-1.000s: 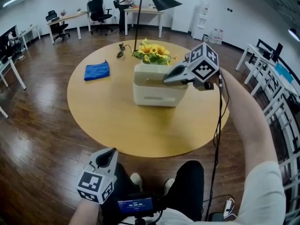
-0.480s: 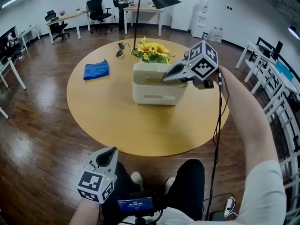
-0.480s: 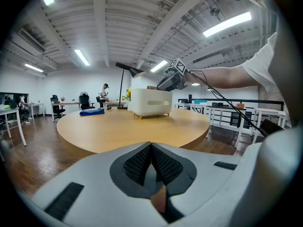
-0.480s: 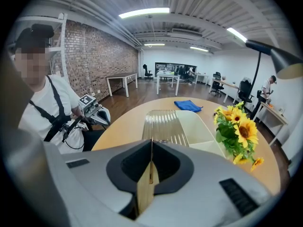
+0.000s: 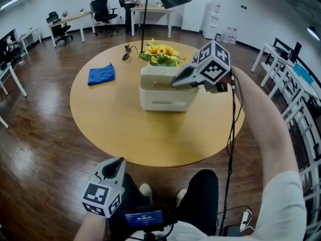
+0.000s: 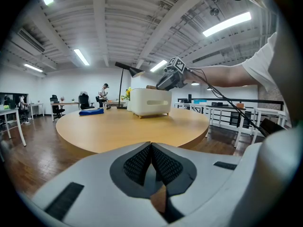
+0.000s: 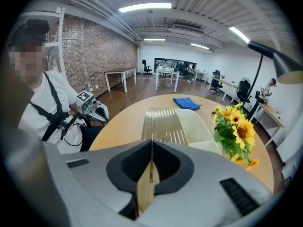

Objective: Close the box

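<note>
Standing near the middle of the round bench (image 5: 115, 129), the white box (image 5: 160, 102) is overhung at its ribbed lid (image 7: 163, 122) by the right gripper (image 5: 174, 83) — jaws pressed together, nothing between them. The left gripper (image 5: 113, 165), jaws likewise together, is held low — off the bench.

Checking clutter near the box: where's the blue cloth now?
Head view: blue cloth lies far left on the round table, left of the white box, not touching it.

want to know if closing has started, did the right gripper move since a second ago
No. The right gripper sits over the same spot on the white box; only the head view shifted slightly.
</note>
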Action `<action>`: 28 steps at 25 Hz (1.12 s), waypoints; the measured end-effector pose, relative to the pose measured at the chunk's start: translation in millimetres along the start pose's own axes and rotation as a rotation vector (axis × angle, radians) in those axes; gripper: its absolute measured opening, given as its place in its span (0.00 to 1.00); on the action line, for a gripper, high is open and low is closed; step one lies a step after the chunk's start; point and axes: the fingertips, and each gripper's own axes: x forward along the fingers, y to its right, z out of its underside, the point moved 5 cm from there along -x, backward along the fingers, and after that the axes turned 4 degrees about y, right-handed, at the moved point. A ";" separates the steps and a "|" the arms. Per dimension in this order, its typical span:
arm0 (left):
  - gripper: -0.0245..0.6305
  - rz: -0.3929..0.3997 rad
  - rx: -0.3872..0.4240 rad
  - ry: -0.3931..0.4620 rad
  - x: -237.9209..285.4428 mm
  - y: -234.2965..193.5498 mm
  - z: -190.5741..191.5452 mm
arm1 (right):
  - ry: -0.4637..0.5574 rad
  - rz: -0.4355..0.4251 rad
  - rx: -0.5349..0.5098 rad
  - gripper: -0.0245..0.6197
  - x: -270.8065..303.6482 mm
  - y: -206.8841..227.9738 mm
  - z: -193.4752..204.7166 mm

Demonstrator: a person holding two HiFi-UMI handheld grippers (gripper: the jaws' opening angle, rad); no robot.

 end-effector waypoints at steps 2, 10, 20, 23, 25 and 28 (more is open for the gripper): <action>0.04 0.002 0.001 -0.002 0.6 -0.4 0.7 | -0.003 0.003 0.001 0.07 -0.3 -0.2 0.5; 0.04 0.008 0.006 -0.001 -1.1 3.1 -2.2 | 0.049 0.015 0.007 0.12 -14.3 -6.0 -5.1; 0.04 -0.001 0.017 0.025 -3.4 1.5 -13.2 | 0.508 0.436 0.041 0.13 -89.9 -65.1 8.2; 0.04 -0.002 0.028 0.035 -3.2 2.4 -19.3 | 0.623 0.672 0.163 0.13 -111.7 -99.8 48.8; 0.04 -0.008 0.041 0.045 -4.0 3.4 -25.0 | 0.630 0.830 0.239 0.13 -117.8 -126.3 82.3; 0.04 -0.024 0.049 0.062 -7.0 4.7 -31.6 | 0.646 1.009 0.341 0.17 -115.6 -170.8 130.6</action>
